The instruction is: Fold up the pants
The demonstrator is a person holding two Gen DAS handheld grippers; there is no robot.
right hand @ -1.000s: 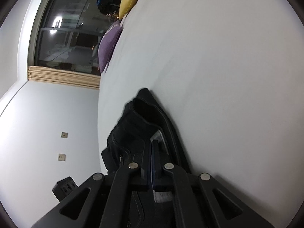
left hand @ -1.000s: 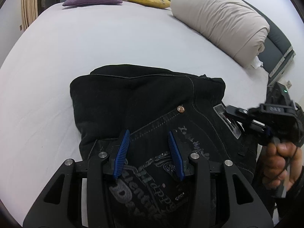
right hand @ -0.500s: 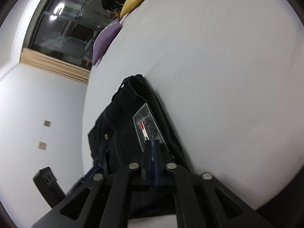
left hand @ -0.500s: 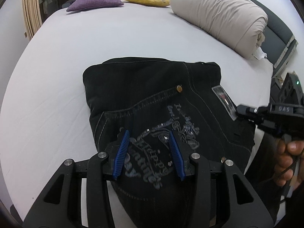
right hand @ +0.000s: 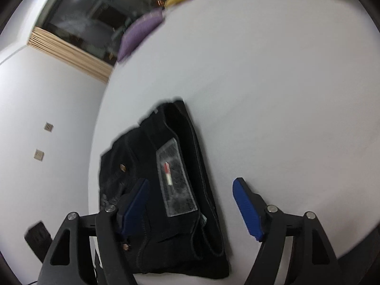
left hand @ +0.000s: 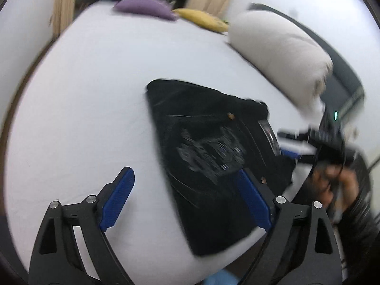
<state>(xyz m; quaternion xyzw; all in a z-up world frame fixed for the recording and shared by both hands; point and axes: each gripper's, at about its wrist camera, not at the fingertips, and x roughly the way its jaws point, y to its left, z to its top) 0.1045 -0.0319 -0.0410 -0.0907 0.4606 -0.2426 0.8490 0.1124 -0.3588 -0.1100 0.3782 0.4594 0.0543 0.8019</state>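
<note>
The black pants (left hand: 209, 156) lie folded into a compact rectangle on the white bed (left hand: 95, 90), back pocket print and waist label facing up. They also show in the right wrist view (right hand: 166, 190). My left gripper (left hand: 185, 190) is open and empty, raised above the near left part of the pants. My right gripper (right hand: 190, 197) is open and empty, hovering over the waistband end by the label; it shows in the left wrist view (left hand: 296, 142) at the pants' right edge. Both views are motion-blurred.
A rolled beige duvet (left hand: 280, 54) lies at the back right of the bed. A purple pillow (left hand: 144, 7) and a yellow pillow (left hand: 201, 20) sit at the far end. A dark window (right hand: 95, 11) and white wall (right hand: 47, 118) stand beyond the bed.
Both grippers have opened wide and let go of the pants, then pulled back and up. The pants now lie flat and folded on the bed.
</note>
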